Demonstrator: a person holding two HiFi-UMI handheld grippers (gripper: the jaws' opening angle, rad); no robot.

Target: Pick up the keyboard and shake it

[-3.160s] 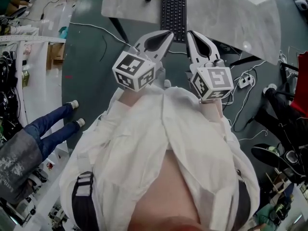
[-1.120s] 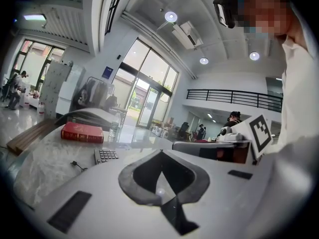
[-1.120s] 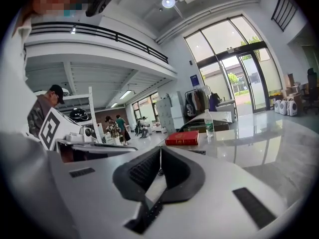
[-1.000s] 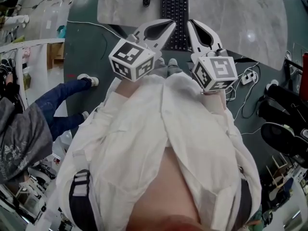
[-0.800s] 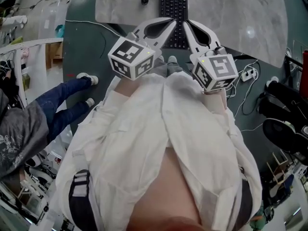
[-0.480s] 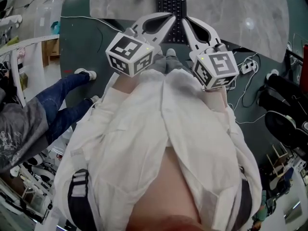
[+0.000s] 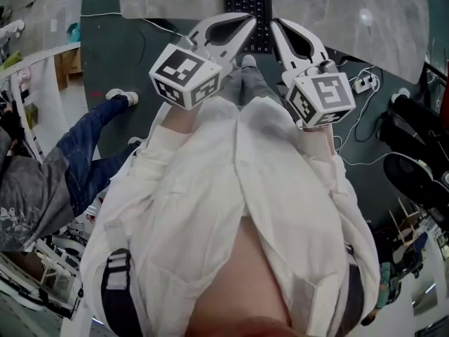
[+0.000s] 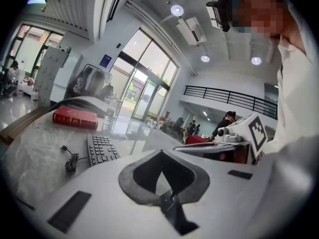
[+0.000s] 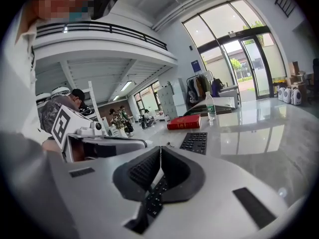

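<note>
A black keyboard (image 7: 247, 4) lies lengthwise on the pale marble table (image 7: 337, 12), running off the head view's top edge. My left gripper (image 7: 250, 21) and right gripper (image 7: 276, 22) hover side by side over its near end, both shut with nothing between the jaws. In the left gripper view the keyboard (image 8: 102, 149) lies ahead to the left of the shut tips (image 8: 160, 152), with its coiled cable (image 8: 70, 161) beside it. The right gripper view has the keyboard (image 9: 195, 141) ahead to the right of the shut tips (image 9: 160, 147).
A red book (image 9: 184, 122) and a water bottle (image 9: 210, 107) stand beyond the keyboard on the table. A bystander in jeans (image 7: 77, 153) stands at the left. A power strip (image 7: 361, 83), cables and black chair bases (image 7: 414, 174) lie on the green floor at the right.
Both grippers have sunk a little, still shut and side by side. In the head view the keyboard and table have slid towards the top edge. The bystander at the left has shifted.
</note>
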